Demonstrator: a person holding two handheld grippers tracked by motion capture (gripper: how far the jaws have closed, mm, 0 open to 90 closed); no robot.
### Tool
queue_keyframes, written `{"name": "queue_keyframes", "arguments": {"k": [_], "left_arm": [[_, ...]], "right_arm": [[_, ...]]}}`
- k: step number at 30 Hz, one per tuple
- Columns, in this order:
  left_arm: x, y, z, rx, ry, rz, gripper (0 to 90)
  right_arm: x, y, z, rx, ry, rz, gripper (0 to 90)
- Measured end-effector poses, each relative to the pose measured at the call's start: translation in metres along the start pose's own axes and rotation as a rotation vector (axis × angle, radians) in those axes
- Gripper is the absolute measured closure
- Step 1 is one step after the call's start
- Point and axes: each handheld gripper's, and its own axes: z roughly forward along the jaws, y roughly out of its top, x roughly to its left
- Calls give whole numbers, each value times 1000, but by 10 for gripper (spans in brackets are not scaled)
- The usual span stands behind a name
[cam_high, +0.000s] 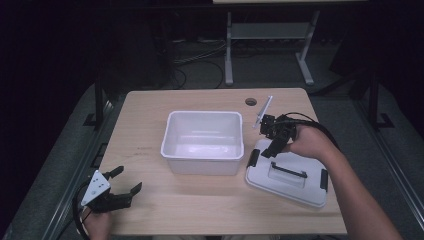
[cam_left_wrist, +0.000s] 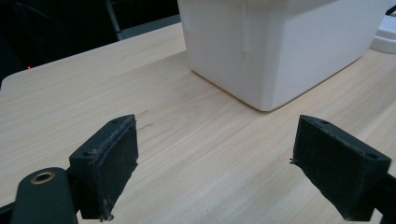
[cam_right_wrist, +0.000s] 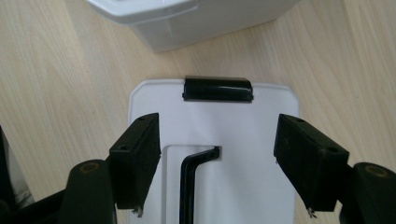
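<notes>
Left gripper (cam_high: 120, 186) low at near tabletop (cam_high: 200, 200) corner, jaws wide, empty. Right gripper (cam_right_wrist: 217, 158) wide over white lid (cam_high: 286, 172), beside open bin (cam_high: 202, 142). Likely lid pickup: centre on black handle (cam_right_wrist: 189, 182), descend square, close firmly. Handle's near end cut off; bin interior looks empty, glare uncertain.

High view: above the near table (cam_high: 150, 210) edge, facing forward and down. Left gripper view: low, close over the tabletop, bin (cam_left_wrist: 275, 46) wall ahead of its jaws. Right gripper view: steeply down, lid (cam_right_wrist: 243, 140) close beneath its jaws, bin rim beyond. All share the bin.
</notes>
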Motion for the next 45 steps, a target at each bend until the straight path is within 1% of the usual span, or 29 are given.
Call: {"name": "queue_keyframes", "arguments": {"k": [13,14,30,34,40,45], "left_arm": [[0,0,0,1,0,1,135],[0,0,0,2,0,1,135],[0,0,0,3,1,2,135],[0,0,0,1,4,3,136],[0,0,0,3,4,3,135],[-1,0,0,4,3,4,135]], "right_arm": [[-1,-17,4,-1,-4,17,309],[-1,-18,4,-1,-2,24,309],[-1,-36,11,-2,3,47,308],[-1,-42,15,2,4,49,309],[0,-55,23,9,12,72,310],[0,-64,27,5,19,76,323]]}}
